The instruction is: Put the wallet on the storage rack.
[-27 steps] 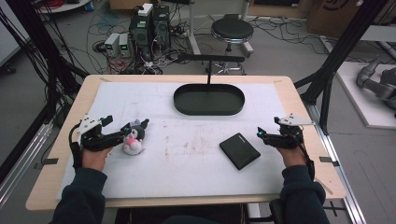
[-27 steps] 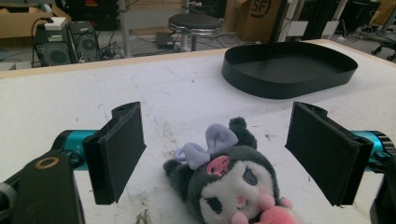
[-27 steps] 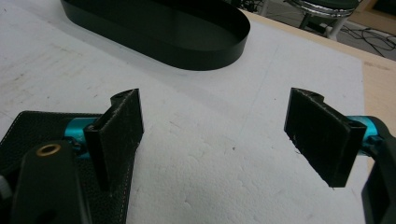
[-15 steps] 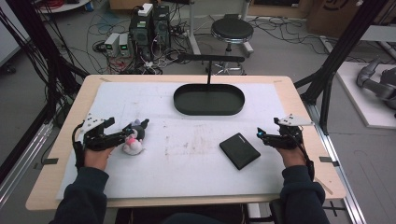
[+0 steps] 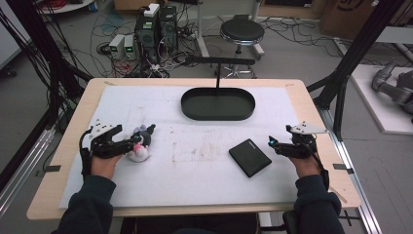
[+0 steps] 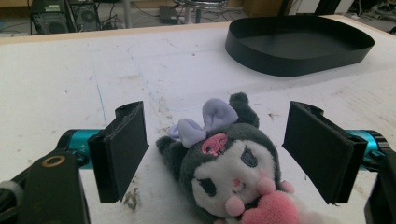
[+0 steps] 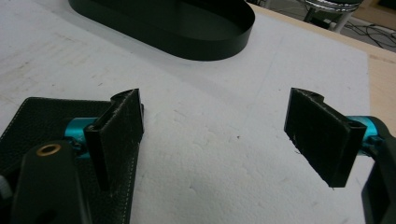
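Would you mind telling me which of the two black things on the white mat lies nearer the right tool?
The flat black leather wallet, just beside the right tool; the black oval tray sits farther back.

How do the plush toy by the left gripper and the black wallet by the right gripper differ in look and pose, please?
The plush toy is rounded and soft, grey and white with a lilac bow and pink heart; the black wallet is flat, rectangular and plain. The plush toy lies between the open left gripper jaws, untouched by the pads; the wallet lies beside the open right gripper, with bare cloth between its jaws. Both rest on the white table cover.
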